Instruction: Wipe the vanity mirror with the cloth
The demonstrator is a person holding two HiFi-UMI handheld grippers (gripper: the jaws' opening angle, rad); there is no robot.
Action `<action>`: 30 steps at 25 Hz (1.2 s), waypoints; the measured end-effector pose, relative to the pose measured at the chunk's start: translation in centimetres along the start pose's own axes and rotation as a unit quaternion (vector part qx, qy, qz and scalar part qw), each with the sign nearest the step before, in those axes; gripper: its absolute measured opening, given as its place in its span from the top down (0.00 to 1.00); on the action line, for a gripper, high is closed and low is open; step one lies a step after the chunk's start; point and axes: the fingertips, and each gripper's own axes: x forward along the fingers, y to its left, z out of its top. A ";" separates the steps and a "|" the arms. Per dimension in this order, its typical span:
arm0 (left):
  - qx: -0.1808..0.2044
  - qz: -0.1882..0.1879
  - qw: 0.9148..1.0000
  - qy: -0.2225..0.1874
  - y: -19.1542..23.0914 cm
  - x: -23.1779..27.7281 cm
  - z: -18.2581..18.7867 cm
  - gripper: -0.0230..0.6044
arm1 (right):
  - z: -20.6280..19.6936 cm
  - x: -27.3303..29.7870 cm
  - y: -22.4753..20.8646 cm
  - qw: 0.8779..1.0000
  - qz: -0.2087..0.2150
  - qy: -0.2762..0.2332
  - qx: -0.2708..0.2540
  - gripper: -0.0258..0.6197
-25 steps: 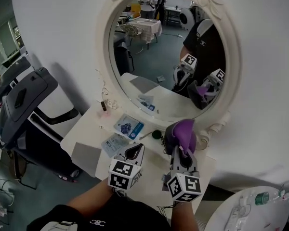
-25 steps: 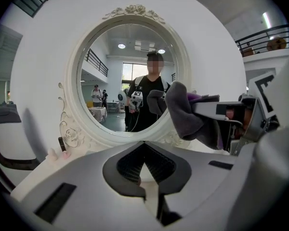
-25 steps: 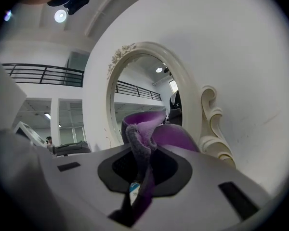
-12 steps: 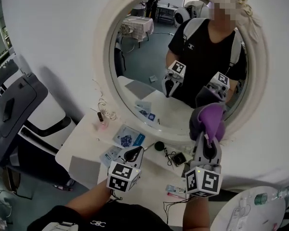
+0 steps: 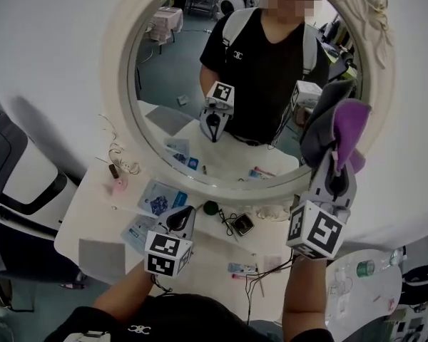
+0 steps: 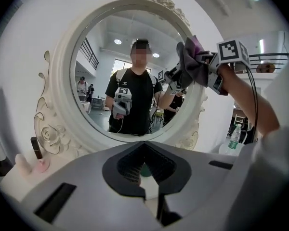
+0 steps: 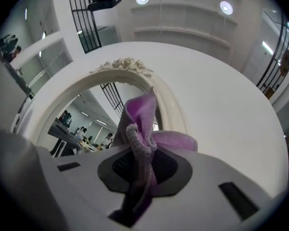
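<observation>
the right gripper (image 5: 335,175) has climbed from over the table (image 5: 93,209) to the mirror (image 5: 192,55)'s right edge, jaws clamped on the purple cloth (image 5: 344,128); wiping looks ready to start. the left gripper (image 5: 180,221) hangs low, jaws closed, empty.

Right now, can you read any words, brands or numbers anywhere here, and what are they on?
No word or number can be read.
Left gripper and right gripper: black-and-white square markers, no letters.
Shirt: small white emblem, too small to read.
Packets: print too small to read.
Cloth: no print.
</observation>
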 end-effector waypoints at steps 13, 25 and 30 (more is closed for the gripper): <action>-0.013 0.008 1.000 0.023 2.0 -0.2 -2.0 0.97 | -17.5 -5.4 9.1 0.969 0.102 0.222 0.023 0.89; -0.012 0.054 0.998 0.029 8.4 -4.7 -2.6 0.97 | -24.6 -8.2 30.0 0.888 0.323 0.328 0.018 0.89; -0.014 0.073 0.997 0.032 11.9 -6.9 -3.2 0.97 | -21.4 -6.7 36.4 0.883 0.361 0.297 0.038 0.89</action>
